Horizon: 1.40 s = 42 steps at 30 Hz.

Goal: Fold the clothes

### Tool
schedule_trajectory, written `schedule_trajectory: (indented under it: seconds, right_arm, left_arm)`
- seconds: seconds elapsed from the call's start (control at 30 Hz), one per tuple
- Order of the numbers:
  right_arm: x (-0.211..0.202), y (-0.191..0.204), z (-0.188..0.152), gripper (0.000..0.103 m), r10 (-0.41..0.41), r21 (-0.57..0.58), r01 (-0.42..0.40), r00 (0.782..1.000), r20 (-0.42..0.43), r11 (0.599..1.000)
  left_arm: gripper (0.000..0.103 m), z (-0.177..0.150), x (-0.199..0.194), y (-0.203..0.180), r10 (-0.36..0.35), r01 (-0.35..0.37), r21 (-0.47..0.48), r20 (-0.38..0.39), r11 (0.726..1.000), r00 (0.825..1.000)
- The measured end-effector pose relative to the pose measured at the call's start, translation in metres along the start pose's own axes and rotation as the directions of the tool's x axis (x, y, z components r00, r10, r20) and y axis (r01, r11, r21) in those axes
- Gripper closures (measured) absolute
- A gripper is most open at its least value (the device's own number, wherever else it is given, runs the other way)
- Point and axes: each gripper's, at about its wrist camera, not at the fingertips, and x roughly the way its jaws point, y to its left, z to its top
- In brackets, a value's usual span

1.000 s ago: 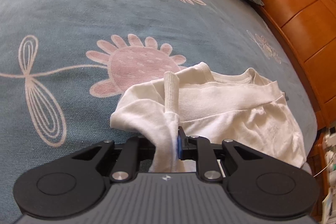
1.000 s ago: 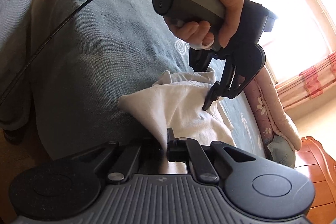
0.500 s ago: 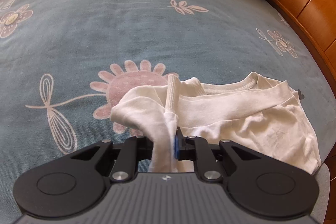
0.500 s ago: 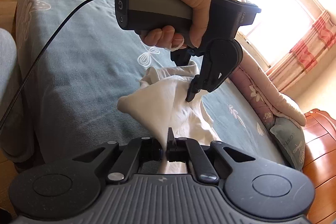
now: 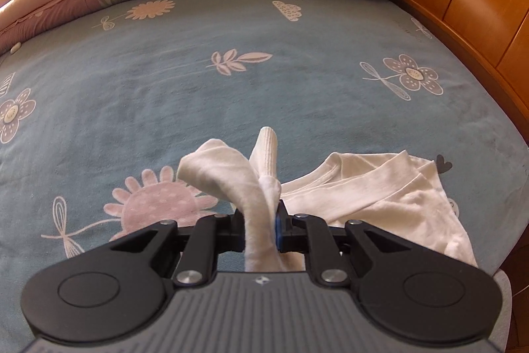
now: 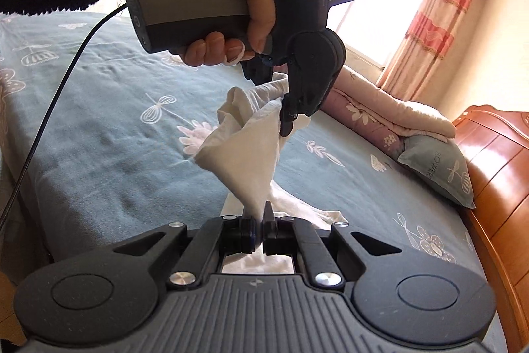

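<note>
Currently lift step: left gripper (image 5: 260,229) and right gripper (image 6: 259,229) are each clamped on the white shirt (image 5: 380,197), bunched lower centre above the bed (image 5: 231,95); next move likely needs spreading it flat.

The right hand-held gripper (image 6: 261,225) pinches a white garment (image 6: 246,161) between closed jaws. The cloth stretches taut up to the left hand-held gripper (image 6: 286,121), which a hand (image 6: 231,2) in a dark sleeve holds above the blue flowered bed (image 6: 109,134). That one also clamps the fabric. A cable (image 6: 43,121) trails left.
</note>
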Motion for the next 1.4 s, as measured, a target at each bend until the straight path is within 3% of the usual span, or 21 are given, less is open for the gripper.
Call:
schedule_trajectory:
  seconds: [0.33, 0.67, 1.17, 1.27, 1.33, 1.4]
  right_arm:
    - [-0.013, -0.055, -0.034, 0.096, -0.055, 0.131, 0.057, 0.998, -0.016, 0.99]
    - [-0.01, -0.1, -0.08, 0.096, -0.012, 0.348, 0.045, 0.995, -0.096, 0.937]
    - [-0.013, -0.123, -0.11, 0.096, -0.001, 0.46, 0.064, 0.991, -0.136, 0.886]
    - [-0.014, -0.128, -0.115, 0.095, 0.01, 0.484, 0.058, 0.991, -0.137, 0.873]
    - [-0.013, -0.13, -0.118, 0.093, 0.021, 0.505, 0.056, 0.989, -0.145, 0.861]
    - [-0.012, -0.132, -0.121, 0.09, 0.016, 0.514, 0.068, 0.987, -0.158, 0.855]
  left_arm:
    - [0.09, 0.025, 0.025, -0.09, -0.004, 0.006, 0.121, -0.012, 0.993, 1.0]
    - [0.09, 0.022, 0.083, -0.163, 0.015, 0.011, 0.227, -0.112, 0.974, 0.994]
    - [0.089, 0.018, 0.119, -0.219, 0.115, -0.044, 0.373, -0.172, 0.927, 0.978]
    - [0.078, 0.02, 0.12, -0.227, 0.127, -0.054, 0.384, -0.168, 0.922, 0.978]
    - [0.06, 0.023, 0.121, -0.23, 0.098, -0.036, 0.364, -0.155, 0.931, 0.983]
    - [0.055, 0.024, 0.121, -0.234, 0.06, -0.009, 0.342, -0.139, 0.94, 0.988]
